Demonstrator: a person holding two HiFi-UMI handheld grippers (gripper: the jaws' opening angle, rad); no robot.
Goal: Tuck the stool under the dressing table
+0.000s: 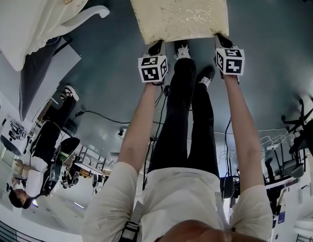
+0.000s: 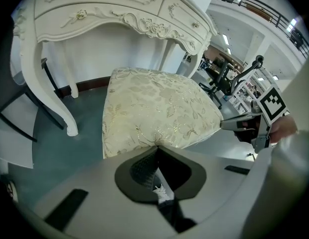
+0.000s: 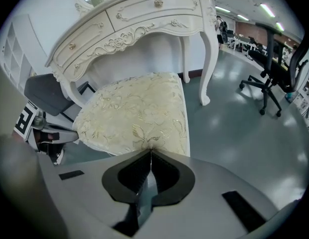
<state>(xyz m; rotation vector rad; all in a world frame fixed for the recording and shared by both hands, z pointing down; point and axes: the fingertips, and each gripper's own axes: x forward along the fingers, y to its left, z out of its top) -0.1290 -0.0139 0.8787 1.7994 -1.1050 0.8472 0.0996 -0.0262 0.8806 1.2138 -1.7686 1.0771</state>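
The person holds the stool (image 1: pixel 179 11) by the near edge of its cream, gold-flowered cushion, one gripper at each near corner. In the head view the stool lies at 12 o'clock from both grippers, directly beyond the fingertips. The left gripper (image 1: pixel 155 49) has its jaws pinched together on the cushion's fabric edge; in its own view the cloth puckers right where the two dark pads meet. The right gripper (image 1: pixel 222 39) is likewise clamped on that edge (its jaws meet in a thin line with the fabric caught at the tips). Both arms reach straight out, well apart, with the person's legs showing between them.

The white carved dressing table (image 1: pixel 40 14) stands at 10 o'clock from the stool in the head view. Seen along either gripper, it rises at 12 o'clock just behind the cushion's far edge, its curved legs to either side. A black office chair (image 3: pixel 274 68) stands at 2 o'clock in the right gripper view, well apart on the grey floor (image 3: pixel 244 133).
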